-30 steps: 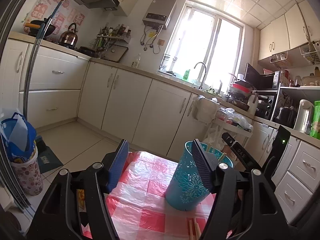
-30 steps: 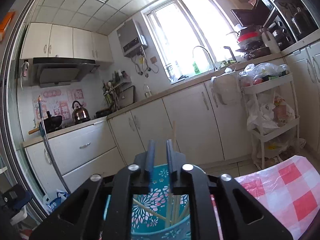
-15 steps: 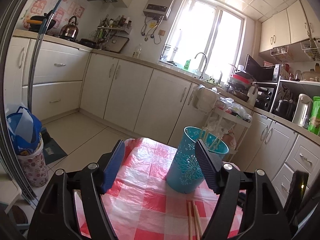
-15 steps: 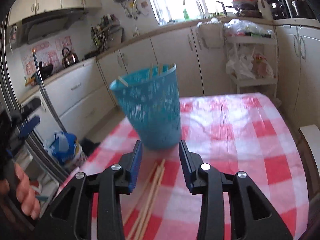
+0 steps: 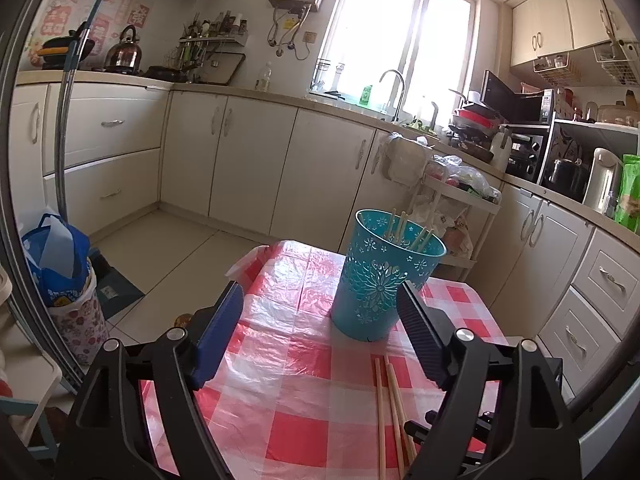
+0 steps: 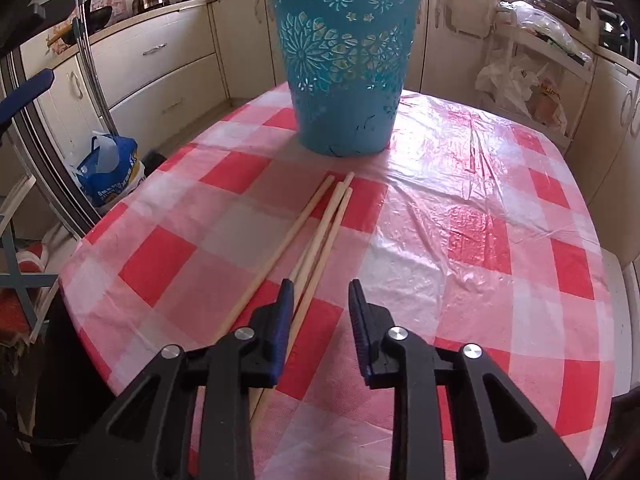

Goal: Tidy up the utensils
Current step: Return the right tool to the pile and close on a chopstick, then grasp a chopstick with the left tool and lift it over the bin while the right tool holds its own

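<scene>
A teal cut-out holder (image 5: pixel 382 280) stands on the red-and-white checked table, with several wooden chopsticks (image 5: pixel 404 230) upright in it. It also shows in the right wrist view (image 6: pixel 346 64). Several loose chopsticks (image 6: pixel 320 232) lie on the cloth in front of it, and show in the left wrist view (image 5: pixel 390 408). My left gripper (image 5: pixel 320 320) is open and empty, held back from the holder. My right gripper (image 6: pixel 320 294) is open and empty, low over the near ends of the loose chopsticks, which pass under its left finger.
The table (image 6: pixel 480 200) has a rounded edge close on the left and right. A blue bag in a floral bin (image 5: pixel 60 264) and a mop pole (image 5: pixel 66 120) stand on the floor at left. Kitchen cabinets and a white cart (image 5: pixel 452 200) stand behind.
My right gripper let a chopstick go into the holder, opened, pulled back and dropped low over the loose chopsticks. My left gripper drew back from the holder.
</scene>
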`<act>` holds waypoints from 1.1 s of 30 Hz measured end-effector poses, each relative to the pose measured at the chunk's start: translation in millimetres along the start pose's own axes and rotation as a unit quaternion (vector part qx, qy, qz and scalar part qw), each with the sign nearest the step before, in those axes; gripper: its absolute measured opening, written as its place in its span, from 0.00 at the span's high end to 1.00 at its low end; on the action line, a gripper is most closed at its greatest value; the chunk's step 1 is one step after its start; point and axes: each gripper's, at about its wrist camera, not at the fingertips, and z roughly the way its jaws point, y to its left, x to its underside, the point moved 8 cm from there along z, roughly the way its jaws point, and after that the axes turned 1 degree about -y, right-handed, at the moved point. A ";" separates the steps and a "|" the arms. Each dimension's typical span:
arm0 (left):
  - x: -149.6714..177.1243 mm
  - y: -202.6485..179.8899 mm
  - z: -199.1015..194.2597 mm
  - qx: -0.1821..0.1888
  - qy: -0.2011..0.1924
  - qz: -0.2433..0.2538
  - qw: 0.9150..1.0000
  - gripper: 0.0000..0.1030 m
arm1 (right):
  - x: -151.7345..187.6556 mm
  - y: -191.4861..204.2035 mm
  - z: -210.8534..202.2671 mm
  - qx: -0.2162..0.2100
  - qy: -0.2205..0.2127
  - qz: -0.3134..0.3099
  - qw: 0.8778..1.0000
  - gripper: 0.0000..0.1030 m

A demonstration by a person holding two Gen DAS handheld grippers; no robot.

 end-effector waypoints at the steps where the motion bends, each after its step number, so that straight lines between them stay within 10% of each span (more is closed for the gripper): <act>1: 1.4 1.1 0.2 -0.002 0.003 0.001 1.000 0.27 | 2.8 -0.4 1.0 0.003 0.008 -0.003 1.000 0.86; 13: 54.6 2.3 43.0 -0.011 0.121 0.035 0.992 0.26 | 9.7 -32.3 -17.3 -0.019 -0.001 0.069 0.997 0.96; 24: 110.1 -59.2 122.3 0.032 0.236 0.127 0.963 0.26 | 1.3 -32.1 -1.1 -0.009 0.016 0.039 0.999 0.96; 33: 139.5 -77.0 149.2 0.028 0.294 0.182 0.938 0.53 | -0.7 -45.6 0.3 -0.015 0.040 0.025 0.999 0.95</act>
